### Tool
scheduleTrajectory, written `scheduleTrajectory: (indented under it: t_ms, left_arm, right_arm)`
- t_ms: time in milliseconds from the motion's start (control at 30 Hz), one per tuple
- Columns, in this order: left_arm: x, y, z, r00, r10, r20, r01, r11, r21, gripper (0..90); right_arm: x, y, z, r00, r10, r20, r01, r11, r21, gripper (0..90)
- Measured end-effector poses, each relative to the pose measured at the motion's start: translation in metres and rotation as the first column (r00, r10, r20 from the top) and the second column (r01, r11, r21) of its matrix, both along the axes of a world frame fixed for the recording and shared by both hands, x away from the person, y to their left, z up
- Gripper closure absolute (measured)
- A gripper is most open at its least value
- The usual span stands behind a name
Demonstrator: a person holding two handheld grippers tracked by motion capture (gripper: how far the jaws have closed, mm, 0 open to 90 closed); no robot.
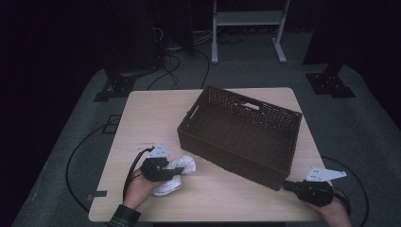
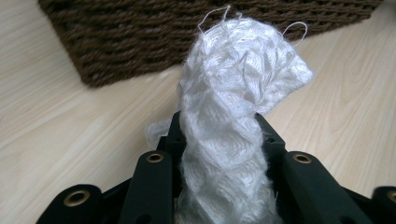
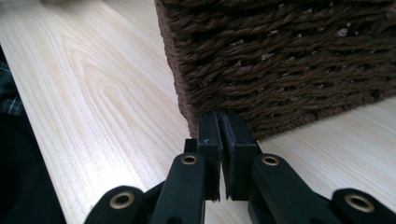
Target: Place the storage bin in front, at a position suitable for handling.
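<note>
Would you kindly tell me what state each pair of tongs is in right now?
Left tongs: closed on the white knit.
Right tongs: shut, empty, by the basket.

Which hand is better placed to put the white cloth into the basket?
Left. The left claw is shut on the white cloth, beside the basket. The right claw is shut and empty at the basket's near corner.

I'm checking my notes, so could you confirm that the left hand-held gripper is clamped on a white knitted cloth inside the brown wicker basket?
Not quite: the left hand-held gripper does clamp the white knitted cloth, but over the table, outside the brown wicker basket, as the high view shows.
</note>
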State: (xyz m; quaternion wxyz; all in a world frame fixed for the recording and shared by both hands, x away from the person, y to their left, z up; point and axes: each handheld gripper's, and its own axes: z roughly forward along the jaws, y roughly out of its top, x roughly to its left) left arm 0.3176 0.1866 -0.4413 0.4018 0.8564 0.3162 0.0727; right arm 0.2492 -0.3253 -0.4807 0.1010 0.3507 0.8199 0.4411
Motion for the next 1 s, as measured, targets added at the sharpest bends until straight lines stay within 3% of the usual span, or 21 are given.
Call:
scheduleTrajectory:
  t_ms: [300,700,1000]
  left_arm:
    - [-0.003,0.012,-0.001,0.9996,0.029,0.002,-0.029,0.9995,-0.006,66.3]
    - [-0.002,0.013,-0.002,0.9995,0.031,0.0,-0.031,0.9995,0.0,66.6]
    - [0.0,0.013,-0.003,0.9997,0.023,-0.008,-0.023,0.9997,0.002,67.9]
  right_arm:
    - [0.008,0.035,0.002,0.9965,0.084,-0.007,-0.084,0.9964,-0.012,85.9]
    - [0.019,0.09,0.004,0.9834,0.181,0.017,-0.18,0.9831,-0.033,85.9]
    - [0.028,0.119,0.005,0.9735,0.227,0.029,-0.226,0.9734,-0.04,84.4]
